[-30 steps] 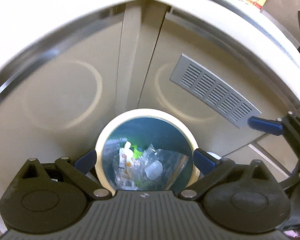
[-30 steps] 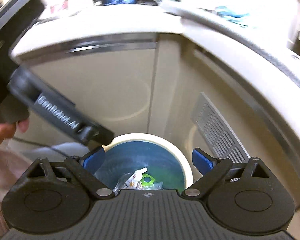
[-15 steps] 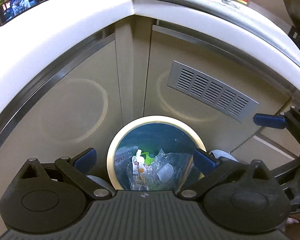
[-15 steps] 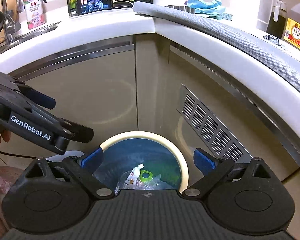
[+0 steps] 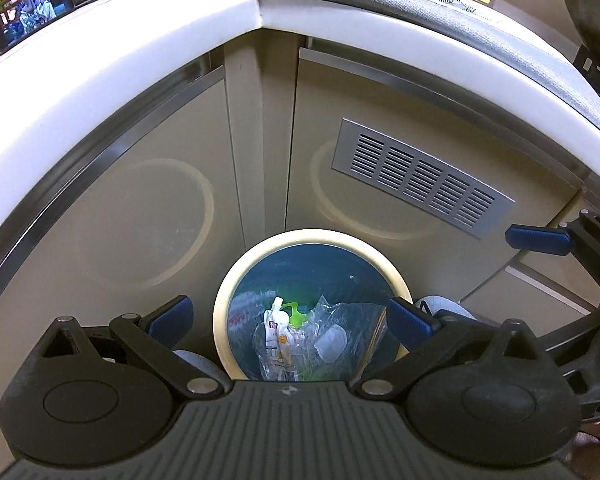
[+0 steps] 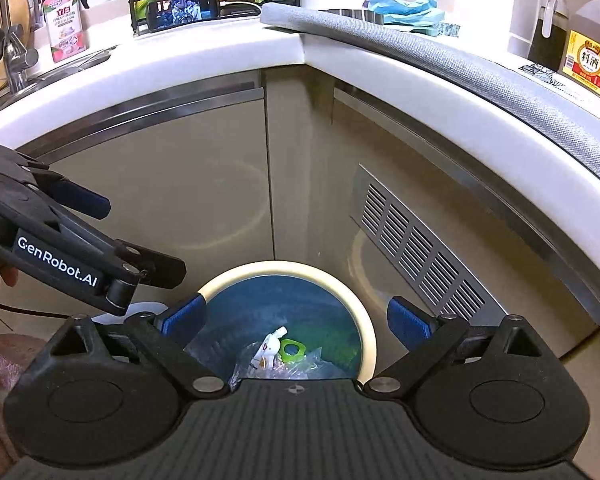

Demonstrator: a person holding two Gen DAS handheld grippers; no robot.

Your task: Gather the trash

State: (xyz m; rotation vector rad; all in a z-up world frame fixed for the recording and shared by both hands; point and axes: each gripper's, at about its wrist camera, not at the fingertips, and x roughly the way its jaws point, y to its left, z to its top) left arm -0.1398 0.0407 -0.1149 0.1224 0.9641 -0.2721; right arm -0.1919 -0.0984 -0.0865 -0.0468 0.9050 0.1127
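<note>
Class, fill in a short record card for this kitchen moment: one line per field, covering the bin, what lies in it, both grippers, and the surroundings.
bin: round trash bin with cream rim and blue liner, standing on the floor in the corner of the cabinets
contents: white pouch, green plastic piece, clear wrappers
left gripper: open, holding nothing, above the bin
right gripper: open, holding nothing, above the bin
cabinet: beige doors, metal vent grille on the right door
countertop: white, with a phone and a cooking wine bottle
</note>
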